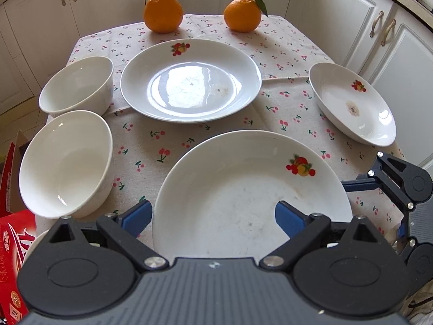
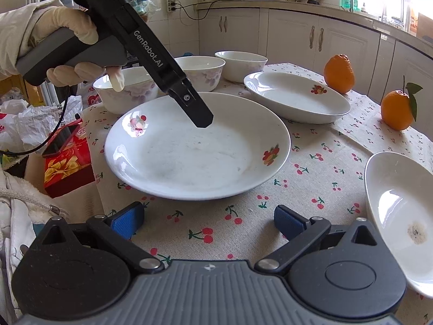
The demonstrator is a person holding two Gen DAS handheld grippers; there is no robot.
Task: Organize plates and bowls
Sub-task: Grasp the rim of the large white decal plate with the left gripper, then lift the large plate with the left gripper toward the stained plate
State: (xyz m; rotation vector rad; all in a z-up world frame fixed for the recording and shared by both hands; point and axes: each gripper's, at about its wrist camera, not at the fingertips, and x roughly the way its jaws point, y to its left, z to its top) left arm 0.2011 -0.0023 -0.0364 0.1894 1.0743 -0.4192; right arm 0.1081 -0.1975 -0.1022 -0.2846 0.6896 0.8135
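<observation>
Three plates: near plate (image 1: 251,189) directly under the left gripper (image 1: 213,216); a second plate (image 1: 189,81) beyond it; a small plate (image 1: 351,103) off to the right.
Bowls: two in the left wrist view, near bowl (image 1: 66,162) just left of the left gripper, far bowl (image 1: 77,85) behind it; the right wrist view shows three in a row.
Left gripper: jaws spread wide, holding nothing; one blue pad (image 1: 138,216) outside the near plate's rim, the other over its basin.
Right gripper (image 2: 209,223): jaws wide, empty, over bare tablecloth (image 2: 324,162) short of the near plate; small plate at its right.
Risk, pinch: a glazed, sloped rim may slip from the pads if the bite is shallow.
Risk, tilt: a one-edge grip could let the plate swing and knock the near bowl.
Risk, crowding: both grippers stand close and could clash.
Risk, edge: the small plate looks close to the table's edge; a nudge may tip it.
Bystanders: two oranges (image 1: 162,12) well beyond.
</observation>
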